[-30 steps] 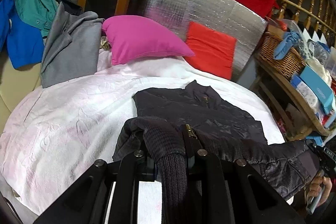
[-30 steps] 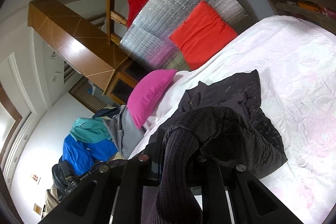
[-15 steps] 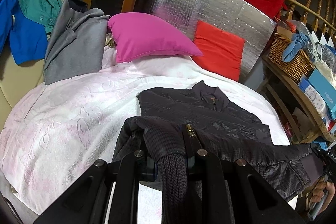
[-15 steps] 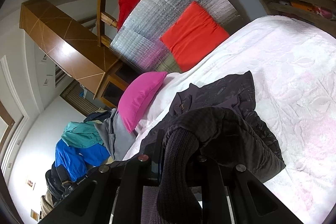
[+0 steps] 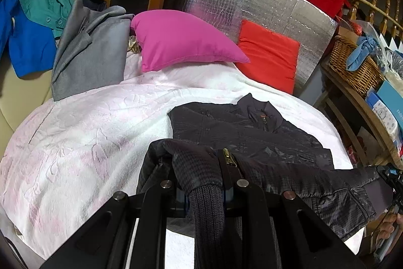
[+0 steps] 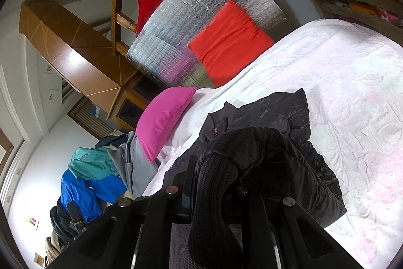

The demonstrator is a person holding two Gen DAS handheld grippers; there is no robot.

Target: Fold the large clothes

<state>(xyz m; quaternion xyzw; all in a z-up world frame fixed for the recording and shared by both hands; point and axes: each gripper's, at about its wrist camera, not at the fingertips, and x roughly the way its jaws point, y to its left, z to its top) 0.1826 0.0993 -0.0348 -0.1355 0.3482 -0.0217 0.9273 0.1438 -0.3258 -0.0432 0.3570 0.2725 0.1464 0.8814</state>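
Note:
A dark quilted jacket lies collar-up on the white and pink bedspread. My left gripper is shut on the jacket's knitted hem by the zipper, with the ribbed band draped back between its fingers. My right gripper is shut on the ribbed hem at the jacket's other corner, and the fabric bunches up in front of it. At the far right of the left wrist view, the right gripper shows with a hand below it, and the hem stretches between the two grippers.
A pink pillow and a red cushion lean at the bed's head against a silver foil panel. Grey, teal and blue garments hang at the left. A wicker basket sits on a wooden shelf at the right.
Both grippers keep their hold on the hem. The left wrist view has crept slightly forward and up over the bed; the right wrist view has shifted a little sideways.

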